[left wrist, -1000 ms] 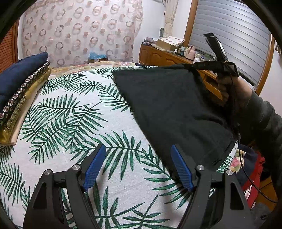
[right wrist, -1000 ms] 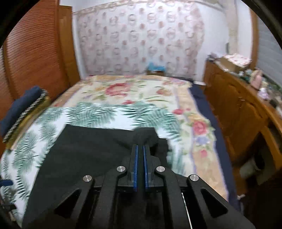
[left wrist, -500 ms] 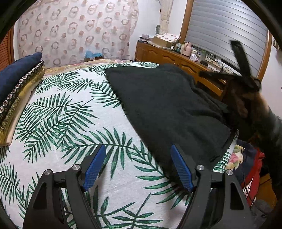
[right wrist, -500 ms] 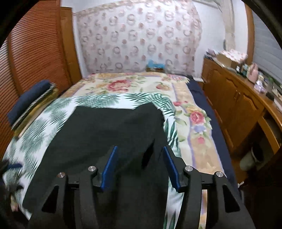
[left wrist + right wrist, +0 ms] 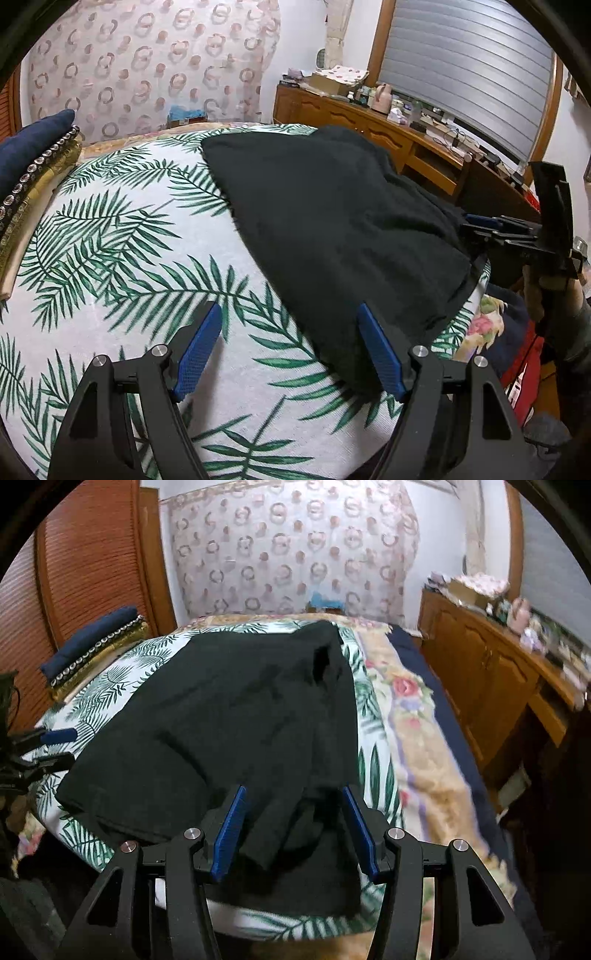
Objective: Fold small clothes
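Observation:
A black garment (image 5: 332,229) lies spread on the palm-leaf sheet (image 5: 122,258) of the bed; it also shows in the right wrist view (image 5: 229,723). My left gripper (image 5: 291,347) is open and empty, its right finger at the garment's near left edge. My right gripper (image 5: 295,827) is open above the garment's near edge, with a fold of cloth lying between the jaws but not pinched. The right gripper also shows at the garment's right edge in the left wrist view (image 5: 484,225).
A folded pile with a navy cloth on top (image 5: 92,646) sits at the bed's left side. A wooden dresser (image 5: 491,672) with clutter runs along the right. A floral quilt (image 5: 406,709) lies beyond the sheet. Red and dark items (image 5: 524,362) lie by the bed.
My right gripper opened and let go of the garment, which dropped flat onto the bed. The right gripper then drew back toward the near edge. My left gripper stayed open.

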Available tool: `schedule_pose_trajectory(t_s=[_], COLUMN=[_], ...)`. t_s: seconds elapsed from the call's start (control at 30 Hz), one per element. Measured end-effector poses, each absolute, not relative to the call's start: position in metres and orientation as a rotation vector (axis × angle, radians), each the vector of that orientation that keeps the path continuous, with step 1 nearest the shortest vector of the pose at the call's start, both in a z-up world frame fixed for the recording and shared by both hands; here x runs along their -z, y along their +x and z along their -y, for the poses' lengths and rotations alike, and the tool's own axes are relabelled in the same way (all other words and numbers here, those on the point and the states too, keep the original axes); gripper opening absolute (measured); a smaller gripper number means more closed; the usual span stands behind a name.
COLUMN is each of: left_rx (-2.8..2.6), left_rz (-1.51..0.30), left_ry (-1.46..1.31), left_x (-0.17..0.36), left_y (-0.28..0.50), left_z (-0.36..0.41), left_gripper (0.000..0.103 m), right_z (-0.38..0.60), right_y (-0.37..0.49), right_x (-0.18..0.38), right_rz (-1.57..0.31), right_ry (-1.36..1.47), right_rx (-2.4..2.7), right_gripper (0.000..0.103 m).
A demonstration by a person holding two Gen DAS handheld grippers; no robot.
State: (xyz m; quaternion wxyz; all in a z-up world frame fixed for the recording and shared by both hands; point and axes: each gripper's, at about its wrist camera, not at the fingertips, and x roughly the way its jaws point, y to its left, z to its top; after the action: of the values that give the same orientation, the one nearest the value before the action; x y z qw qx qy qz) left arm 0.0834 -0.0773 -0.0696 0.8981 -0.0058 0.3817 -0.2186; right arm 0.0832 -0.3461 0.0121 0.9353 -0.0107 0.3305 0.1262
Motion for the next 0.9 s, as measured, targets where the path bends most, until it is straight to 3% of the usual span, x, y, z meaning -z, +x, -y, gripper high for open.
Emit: schedule_pose_trajectory(t_s=[0.33, 0.6, 0.9], left_rx=[0.481, 0.576, 0.573], left_rz=[-0.79, -0.792, -0.815], left_ry=[0.009, -0.011, 0.004], left_x=[0.074, 0.072, 0.078], left_y=[0.074, 0.065, 0.065], left_z=[0.083, 0.094, 0.103], left_gripper=[0.077, 0.043, 0.039], right_z=[0.338, 0.339, 0.344], right_y=[0.086, 0.082, 0.085], right_x=[-0.01, -0.009, -0.001], right_rz=[-0.697, -0.696, -0.709], right_ry=[-0.023, -0.007, -0.012], right_rx=[-0.215, -0.214, -0.217], right_gripper=[0.056, 0.056, 0.056])
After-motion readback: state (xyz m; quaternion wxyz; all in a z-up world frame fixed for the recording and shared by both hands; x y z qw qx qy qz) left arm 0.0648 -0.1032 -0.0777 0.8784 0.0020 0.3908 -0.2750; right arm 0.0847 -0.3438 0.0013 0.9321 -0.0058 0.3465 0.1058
